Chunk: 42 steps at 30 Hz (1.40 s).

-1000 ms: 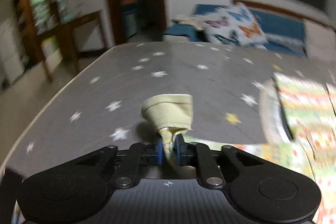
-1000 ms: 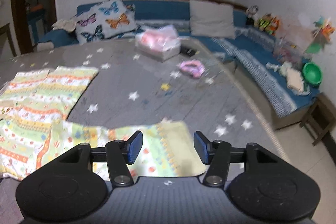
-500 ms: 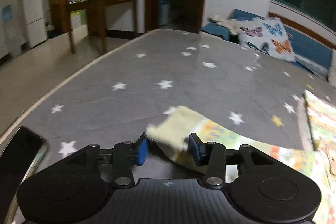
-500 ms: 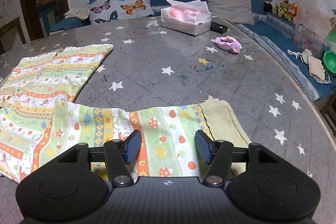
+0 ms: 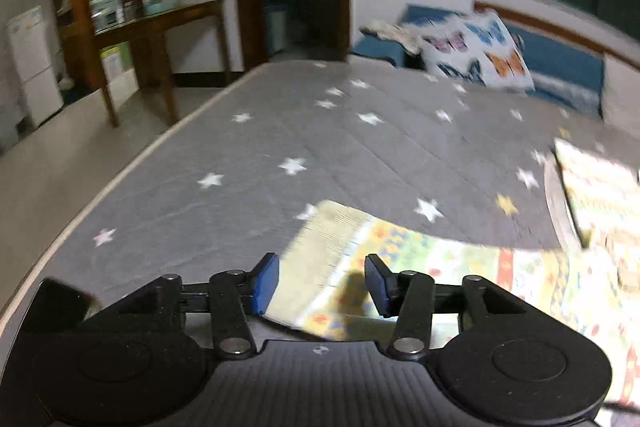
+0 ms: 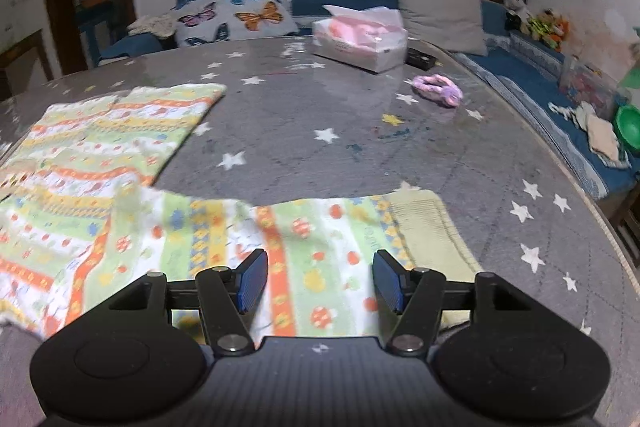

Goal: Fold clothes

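- While both tools hung just above the star-printed grey table (image 6: 360,147), the patterned child's garment (image 6: 320,247) lay spread flat on it, one sleeve stretched out toward each side.
- Left gripper (image 5: 320,285) was released, its blue pads apart and holding nothing; the ribbed yellow cuff (image 5: 320,239) of the left sleeve lay flat on the table just ahead of and between its jaws.
- Right gripper (image 6: 320,281) was likewise released and empty, its jaws spread over the striped right sleeve, with that sleeve's ribbed cuff (image 6: 432,231) just to the right of them.
- Judging by how it draped with small wrinkles, the garment was thin knit cotton: light, limp and easily bunched, so it would sag and swing from any single hold.
- It looked unlikely to slip from the pads, and nothing about it was fragile; the glossy table top might let it slide when dragged.
- Best holds seemed to be the cuffs or the sleeve edges near them, since the doubled ribbing gave the pads something thicker to pinch.
- Lifting both sleeves together would probably keep the fold square.
- A tissue box (image 6: 360,45) and a purple hair tie (image 6: 438,89) sat well apart from the garment, further back on the table.
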{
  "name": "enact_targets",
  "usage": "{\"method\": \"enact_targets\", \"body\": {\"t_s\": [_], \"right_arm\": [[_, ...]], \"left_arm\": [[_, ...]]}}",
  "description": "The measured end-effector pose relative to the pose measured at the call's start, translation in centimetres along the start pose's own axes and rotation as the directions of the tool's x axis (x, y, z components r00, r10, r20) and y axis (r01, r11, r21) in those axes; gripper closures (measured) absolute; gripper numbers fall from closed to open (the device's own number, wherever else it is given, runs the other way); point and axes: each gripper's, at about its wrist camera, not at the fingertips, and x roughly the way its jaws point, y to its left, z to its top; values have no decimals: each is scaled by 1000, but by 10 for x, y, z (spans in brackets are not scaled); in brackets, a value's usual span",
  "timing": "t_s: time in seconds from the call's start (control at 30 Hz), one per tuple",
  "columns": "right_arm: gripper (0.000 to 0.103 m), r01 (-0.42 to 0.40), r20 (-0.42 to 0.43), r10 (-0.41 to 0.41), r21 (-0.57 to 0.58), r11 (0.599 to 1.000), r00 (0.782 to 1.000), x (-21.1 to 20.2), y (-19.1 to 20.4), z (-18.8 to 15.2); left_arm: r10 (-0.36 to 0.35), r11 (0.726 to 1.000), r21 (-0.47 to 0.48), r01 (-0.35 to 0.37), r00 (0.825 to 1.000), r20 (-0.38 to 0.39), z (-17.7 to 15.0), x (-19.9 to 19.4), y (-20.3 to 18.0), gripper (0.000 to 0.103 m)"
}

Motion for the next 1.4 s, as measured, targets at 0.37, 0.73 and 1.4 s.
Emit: {"method": "enact_targets", "body": {"t_s": [0.37,0.73,1.4], "right_arm": [[39,8,3,-8,41,999,1000,3,-12,-4],[39,23,16,-24,43,999,1000,8,-15,5],[37,-294,36,316,-285,912,948,-21,127,14]], "left_arm": [[51,980,188,-60,997,53,19,39,-18,65],[87,962,249,-109,992,96,17,44,-23,54],[-338,847,467,253,935,106,-41,-68,-167,35]]}}
